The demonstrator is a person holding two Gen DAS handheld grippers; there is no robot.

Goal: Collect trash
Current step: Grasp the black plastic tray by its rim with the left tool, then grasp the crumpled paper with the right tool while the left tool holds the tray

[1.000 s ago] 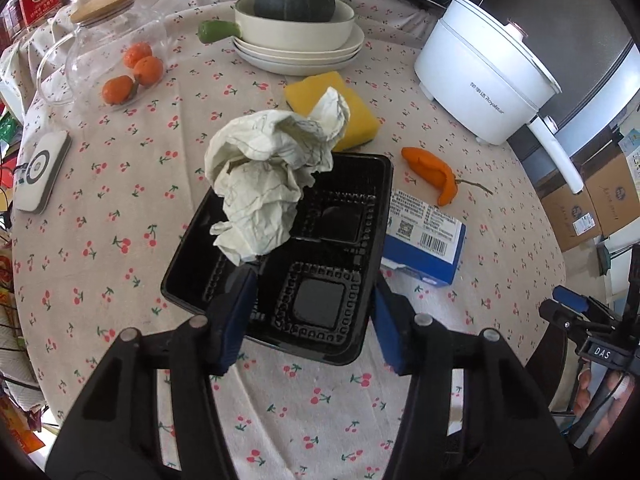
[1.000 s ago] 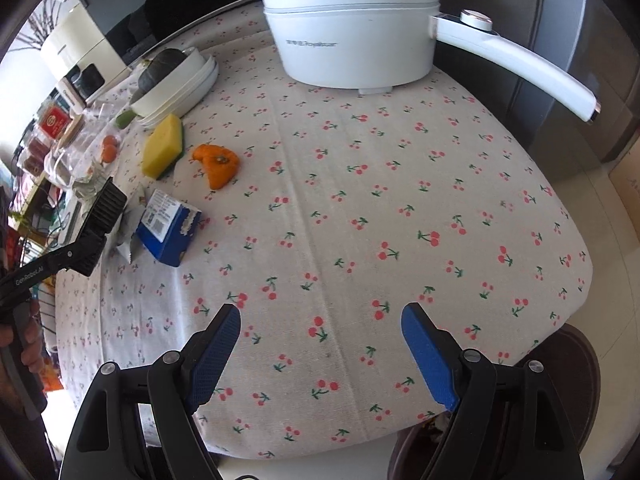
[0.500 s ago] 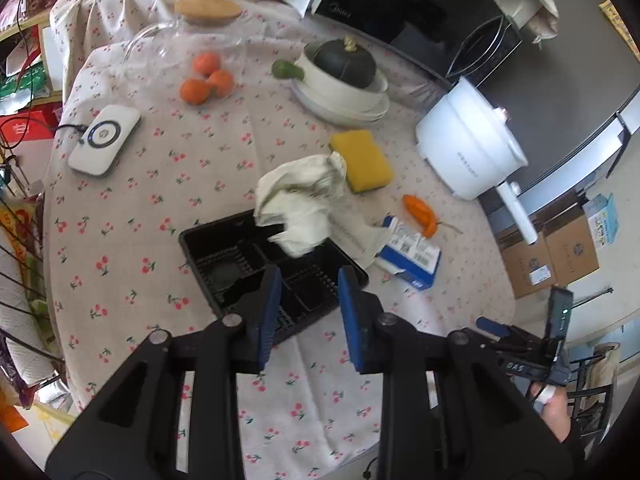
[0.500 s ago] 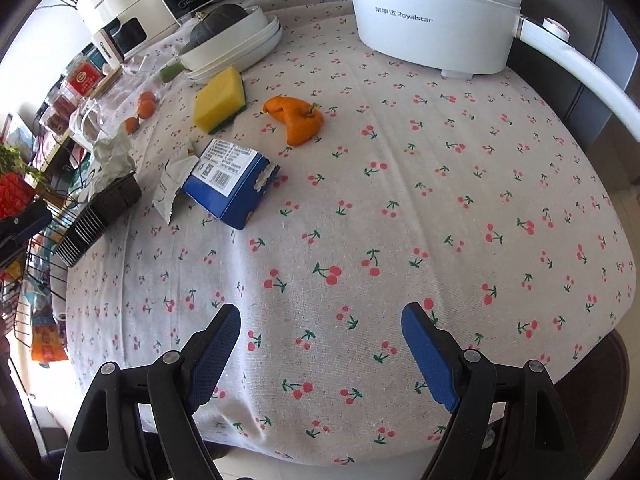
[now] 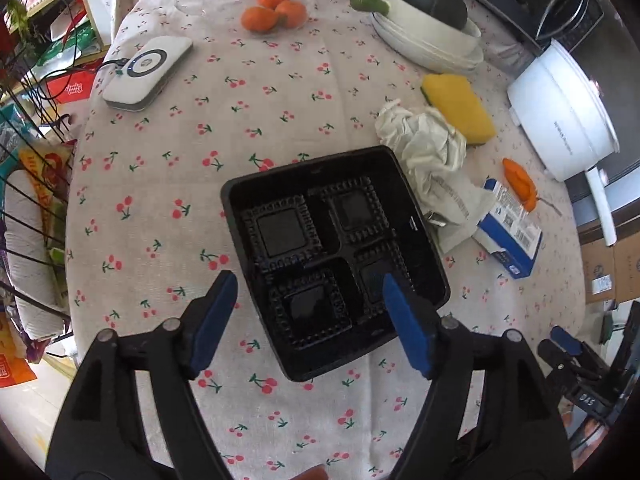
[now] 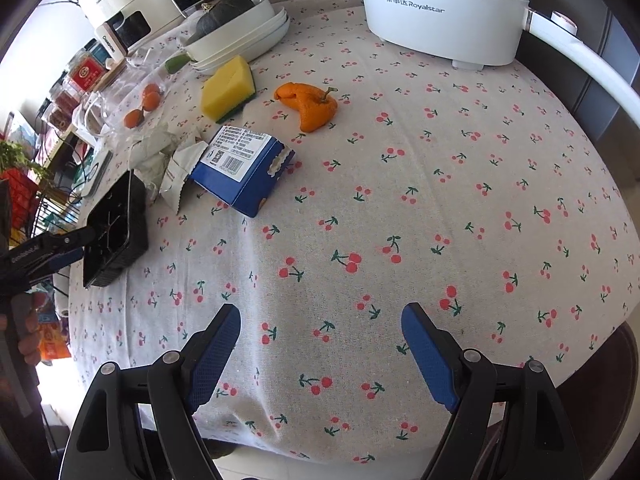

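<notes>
Trash spread over cherry-print tablecloth [image 5: 280,80]: black tray [image 5: 336,256] under my left gripper [image 5: 308,312], jaws wide apart, empty. Crumpled paper [image 5: 424,148] touching tray's far corner, beside yellow sponge [image 5: 460,106]. Blue carton [image 6: 244,168] near torn wrapper [image 6: 176,176]. My right gripper [image 6: 320,344] spread wide, empty, above bare cloth.

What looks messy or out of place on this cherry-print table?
A crumpled white paper wad lies beside the empty black plastic tray. Next to it, a torn-open blue cardboard box lies on its side, and a shrivelled orange pepper sits loose on the cloth.
</notes>
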